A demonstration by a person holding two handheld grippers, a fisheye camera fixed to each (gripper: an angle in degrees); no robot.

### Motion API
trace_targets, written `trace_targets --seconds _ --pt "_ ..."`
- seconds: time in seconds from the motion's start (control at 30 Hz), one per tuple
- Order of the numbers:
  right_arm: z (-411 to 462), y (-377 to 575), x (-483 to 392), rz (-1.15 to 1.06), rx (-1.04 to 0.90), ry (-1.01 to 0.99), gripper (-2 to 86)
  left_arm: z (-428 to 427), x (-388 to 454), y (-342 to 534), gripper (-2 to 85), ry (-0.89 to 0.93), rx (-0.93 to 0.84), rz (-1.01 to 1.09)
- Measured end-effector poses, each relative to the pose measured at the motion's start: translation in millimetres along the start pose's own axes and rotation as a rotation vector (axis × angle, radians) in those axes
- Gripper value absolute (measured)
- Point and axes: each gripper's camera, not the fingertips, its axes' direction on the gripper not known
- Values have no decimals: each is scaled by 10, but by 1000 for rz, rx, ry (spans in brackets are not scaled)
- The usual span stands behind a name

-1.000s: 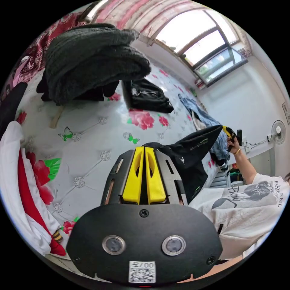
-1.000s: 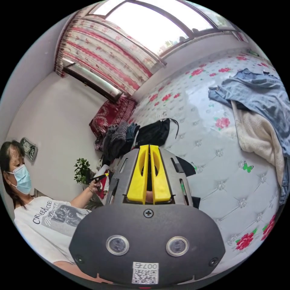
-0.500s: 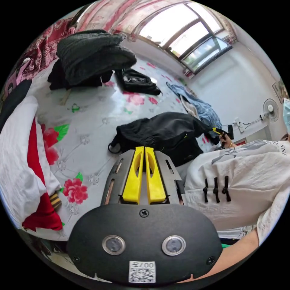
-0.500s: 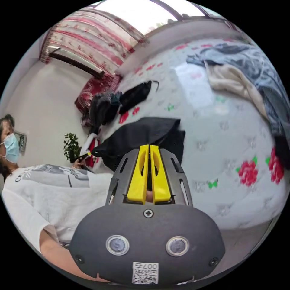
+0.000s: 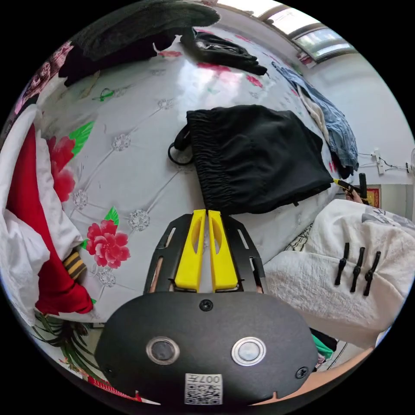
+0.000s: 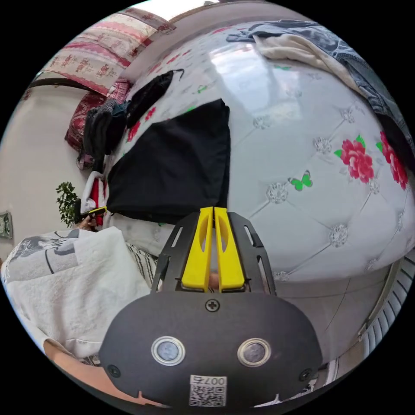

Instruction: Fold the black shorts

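The black shorts (image 5: 259,151) lie spread flat on the white flowered bed (image 5: 138,173), gathered waistband and drawstring loop (image 5: 176,152) to the left. My left gripper (image 5: 206,212) is shut, its yellow jaws pinching the waistband corner at the bed's near edge. In the right gripper view the shorts (image 6: 173,164) lie as a dark sheet, and my right gripper (image 6: 213,210) is shut on their near corner. Each gripper also appears far off in the other's view, the right gripper (image 5: 343,185) and the left gripper (image 6: 94,212), both at a corner of the shorts.
A heap of dark clothes (image 5: 138,26) and a black garment (image 5: 225,47) lie at the bed's far side. Denim and cream clothes (image 6: 311,41) are piled beyond the shorts. A red and white garment (image 5: 26,216) lies beside them. The person's white shirt (image 5: 359,259) is close by.
The shorts hung stretched in the air between both grippers; now they are lowered and laid flat on the bed. Both grippers have come down to the near edge, still gripping the corners.
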Motion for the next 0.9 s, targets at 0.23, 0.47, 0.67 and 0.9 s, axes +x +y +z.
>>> trace_targets --seconds 0.23,0.47,0.67,0.9 --pt "-89 623 514 253 206 -68 21 -55 239 101 -7 -83 82 -59" --pt "154 1621 1141 552 507 -484 62 -229 -47 606 48 192 286 -308" --pt "563 1641 1140 692 647 -573 74 -23 -263 840 96 531 428 -561" --pt "602 997 784 688 521 -463 18 171 -187 751 119 520 386 -545"
